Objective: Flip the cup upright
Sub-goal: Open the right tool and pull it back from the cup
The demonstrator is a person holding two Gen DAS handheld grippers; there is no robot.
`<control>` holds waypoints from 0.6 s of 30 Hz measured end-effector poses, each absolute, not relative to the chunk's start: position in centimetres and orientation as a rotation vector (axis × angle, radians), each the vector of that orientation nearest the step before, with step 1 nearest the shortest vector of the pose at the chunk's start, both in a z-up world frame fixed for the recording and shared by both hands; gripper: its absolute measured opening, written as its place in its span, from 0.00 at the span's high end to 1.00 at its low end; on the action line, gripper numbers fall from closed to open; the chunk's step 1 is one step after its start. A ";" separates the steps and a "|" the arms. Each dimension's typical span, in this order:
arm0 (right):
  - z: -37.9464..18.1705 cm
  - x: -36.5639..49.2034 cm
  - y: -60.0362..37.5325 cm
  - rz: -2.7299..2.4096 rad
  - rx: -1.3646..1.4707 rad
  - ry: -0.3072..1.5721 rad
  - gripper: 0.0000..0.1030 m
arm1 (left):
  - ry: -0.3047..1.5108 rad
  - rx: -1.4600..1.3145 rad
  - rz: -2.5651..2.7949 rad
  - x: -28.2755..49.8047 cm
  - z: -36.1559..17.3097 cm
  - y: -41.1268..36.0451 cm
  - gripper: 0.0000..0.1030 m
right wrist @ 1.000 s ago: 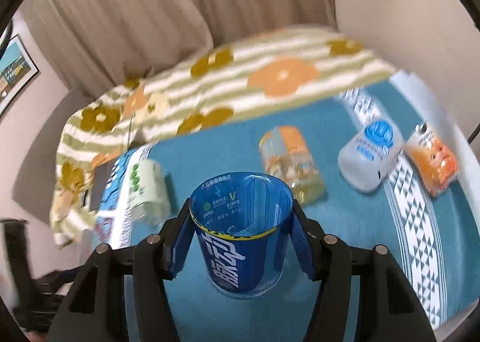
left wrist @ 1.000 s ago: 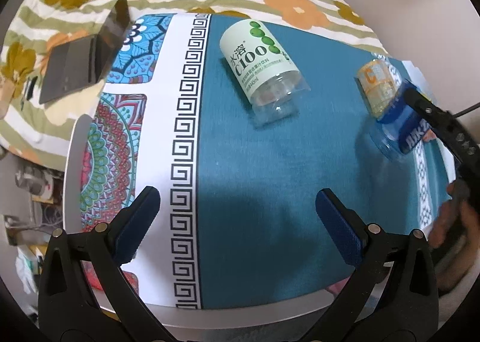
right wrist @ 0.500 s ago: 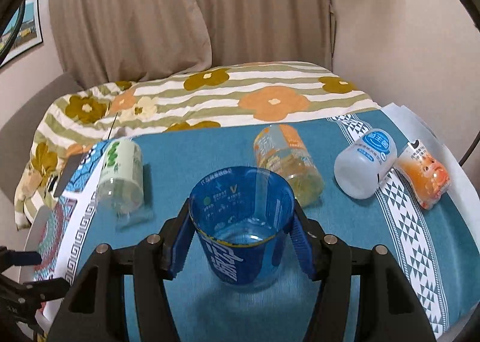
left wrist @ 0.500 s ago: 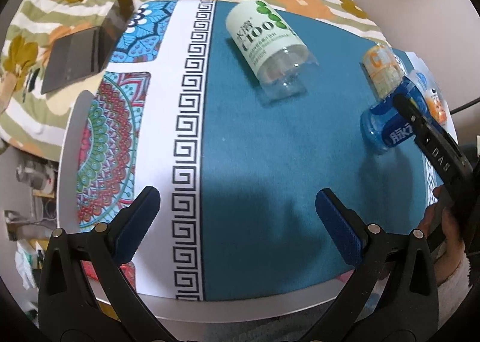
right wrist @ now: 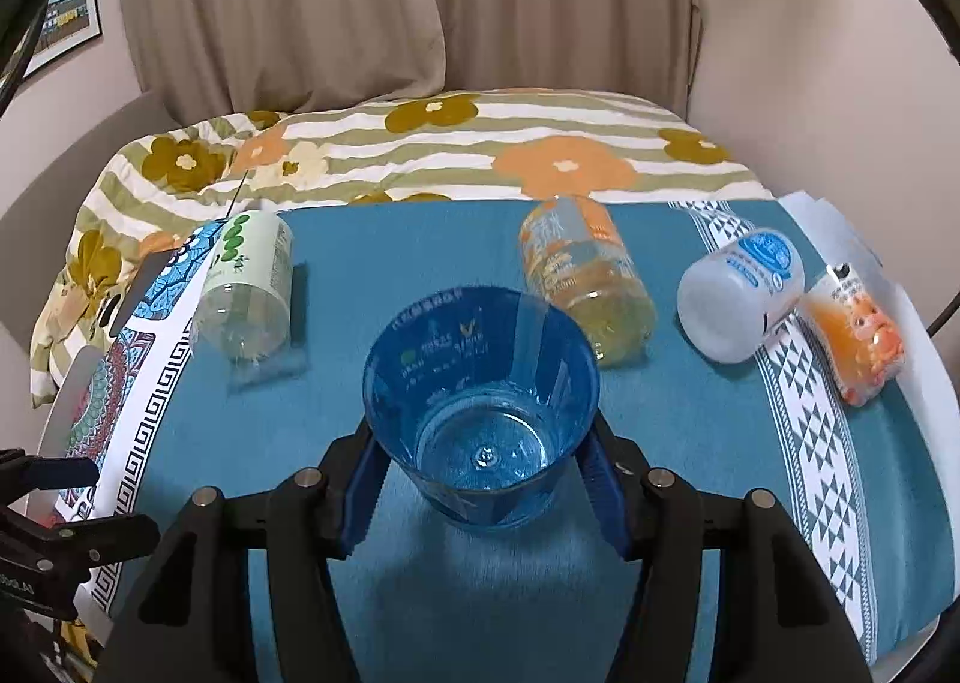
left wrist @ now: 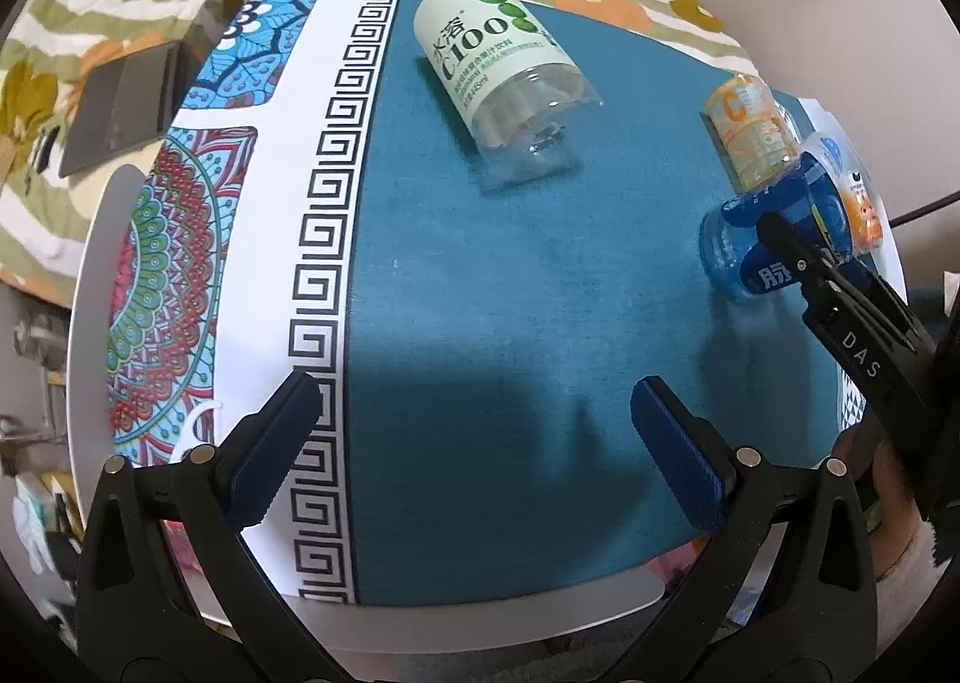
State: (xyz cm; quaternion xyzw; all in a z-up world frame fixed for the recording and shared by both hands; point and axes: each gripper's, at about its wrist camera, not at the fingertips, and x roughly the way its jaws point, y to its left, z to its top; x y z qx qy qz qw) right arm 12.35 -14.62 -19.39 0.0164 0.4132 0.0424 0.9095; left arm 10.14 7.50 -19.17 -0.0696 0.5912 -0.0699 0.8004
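Note:
A clear blue plastic cup sits between the fingers of my right gripper, mouth up, and I look down into it. The gripper is shut on it, its base at or just above the teal tablecloth. The cup also shows in the left wrist view at the right, gripped by the right gripper. My left gripper is open and empty over the near part of the cloth.
Lying on the cloth: a green-label clear cup at left, an orange-label cup behind the blue one, a white cup and an orange cartoon cup at right. A floral blanket lies beyond. A laptop is far left.
The right gripper has tipped the blue cup further and lowered it, so its mouth now faces up. The left gripper has hardly moved.

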 end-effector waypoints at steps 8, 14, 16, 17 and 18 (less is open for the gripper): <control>-18.0 11.6 -15.4 0.143 0.030 0.845 0.00 | 1.222 -0.144 -0.119 8.7 -16.8 6.5 0.00; -13.8 9.2 -18.0 0.139 0.041 0.846 0.00 | 1.136 -0.078 -0.077 6.5 -12.4 5.0 0.00; -12.1 8.3 -19.2 0.132 0.047 0.848 0.00 | 1.106 -0.072 -0.077 5.7 -10.7 4.3 0.00; -11.0 7.7 -20.0 0.124 0.047 0.848 0.00 | 1.088 -0.069 -0.077 5.3 -9.8 4.0 0.00; -10.1 7.2 -20.6 0.116 0.045 0.844 0.00 | 1.075 -0.068 -0.078 4.9 -9.1 3.7 0.00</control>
